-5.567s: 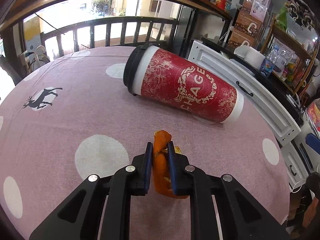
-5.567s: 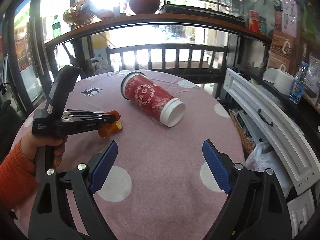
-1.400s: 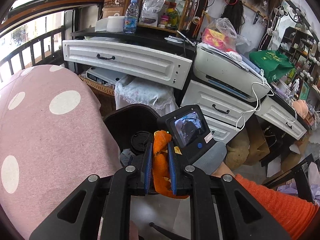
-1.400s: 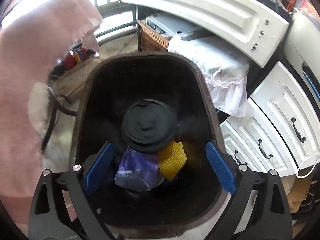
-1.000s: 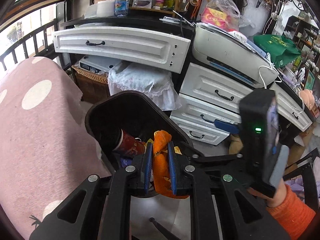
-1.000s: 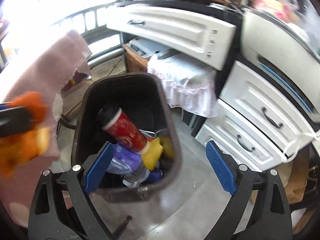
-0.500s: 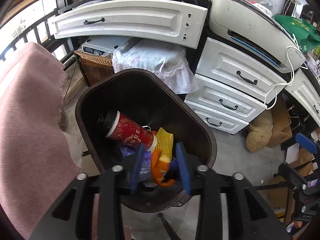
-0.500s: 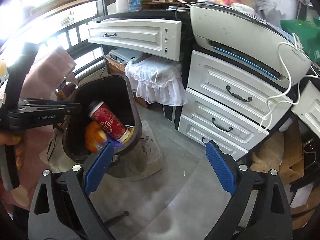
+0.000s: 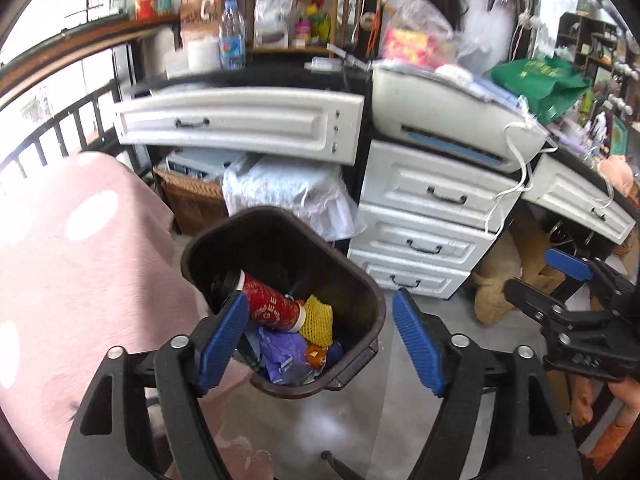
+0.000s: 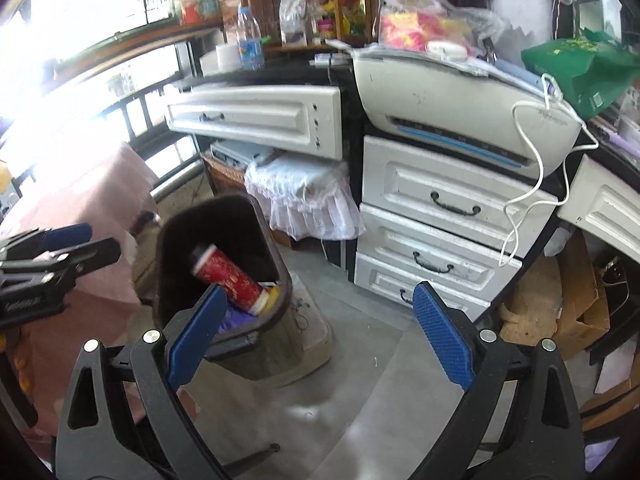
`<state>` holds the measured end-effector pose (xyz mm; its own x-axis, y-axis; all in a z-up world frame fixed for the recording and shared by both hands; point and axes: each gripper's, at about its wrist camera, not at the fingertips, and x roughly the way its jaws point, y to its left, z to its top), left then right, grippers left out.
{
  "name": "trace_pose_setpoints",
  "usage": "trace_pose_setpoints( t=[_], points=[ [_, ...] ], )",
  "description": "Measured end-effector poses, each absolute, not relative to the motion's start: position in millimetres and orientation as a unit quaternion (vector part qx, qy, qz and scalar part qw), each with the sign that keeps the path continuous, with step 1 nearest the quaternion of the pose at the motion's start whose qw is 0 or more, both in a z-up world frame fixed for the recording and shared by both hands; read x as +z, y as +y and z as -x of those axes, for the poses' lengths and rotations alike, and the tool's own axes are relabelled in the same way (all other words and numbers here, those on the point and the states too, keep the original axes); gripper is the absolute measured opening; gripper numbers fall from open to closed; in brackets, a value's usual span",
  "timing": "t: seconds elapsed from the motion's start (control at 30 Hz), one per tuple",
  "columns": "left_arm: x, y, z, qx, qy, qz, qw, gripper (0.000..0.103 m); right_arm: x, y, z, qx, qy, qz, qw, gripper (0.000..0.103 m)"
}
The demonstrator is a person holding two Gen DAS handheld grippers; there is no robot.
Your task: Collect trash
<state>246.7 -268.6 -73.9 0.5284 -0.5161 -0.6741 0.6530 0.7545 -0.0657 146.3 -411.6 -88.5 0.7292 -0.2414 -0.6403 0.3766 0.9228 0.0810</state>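
One dark bin (image 9: 362, 292) is standing on the floor beside the pink dotted cloth (image 9: 72, 264), in front of the white drawers (image 9: 428, 216), and all the trash in view is lying inside it. One red cup (image 9: 269, 306) is lying on its side there, its long axis running across the bin: in the left wrist view the black lid end is pointing up-left toward the cloth side and the white base down-right against one yellow net (image 9: 318, 316). Purple plastic (image 9: 280, 354) is crumpled below the cup, and one small orange peel (image 9: 316, 356) is sitting just beside it near the bin's front wall. Two grippers are showing. The left gripper (image 9: 320, 340) is hovering over the bin, its two blue fingers (image 9: 222, 340) spreading wider apart, with nothing between them; the peel is lying free below. The right gripper (image 10: 316, 340) is hanging to the right of the bin, over the bare floor, its two fingers (image 10: 442, 336) standing wide apart and gripping nothing. In the right wrist view the cup (image 10: 228, 276) is blurred but showing the same slant, lid end up-left.
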Motion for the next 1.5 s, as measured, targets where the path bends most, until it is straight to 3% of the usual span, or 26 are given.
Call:
trace_pose_setpoints(
  t=[0.2, 0.47, 0.8, 1.2, 1.5],
  points=[
    [-26.8, -208.3, -201.3, -0.324, 0.27, -0.086, 0.902, 0.097, -35.5, -371.6, -128.5, -0.156, 0.266, -0.116, 0.944, 0.097],
    [2.2, -122.5, -155.6, -0.268, 0.227, -0.056, 0.935, 0.097, 4.8, -301.7, -114.2, -0.138, 0.216, -0.123, 0.959, 0.097],
    [-1.6, -51.0, -98.2, -0.196, 0.201, -0.026, 0.959, 0.097, 9.7, -201.6, -73.2, -0.097, 0.157, -0.068, 0.98, 0.097],
    [-4.4, -16.0, -42.4, -0.148, 0.17, 0.021, 0.974, 0.097, 1.5, -179.5, -11.5, -0.056, 0.165, -0.061, 0.983, 0.097],
    [-2.0, -10.3, -21.9, -0.142, 0.146, 0.007, 0.979, 0.097, 0.4, -171.8, 24.2, -0.054, 0.125, -0.027, 0.99, 0.097]
  ],
)
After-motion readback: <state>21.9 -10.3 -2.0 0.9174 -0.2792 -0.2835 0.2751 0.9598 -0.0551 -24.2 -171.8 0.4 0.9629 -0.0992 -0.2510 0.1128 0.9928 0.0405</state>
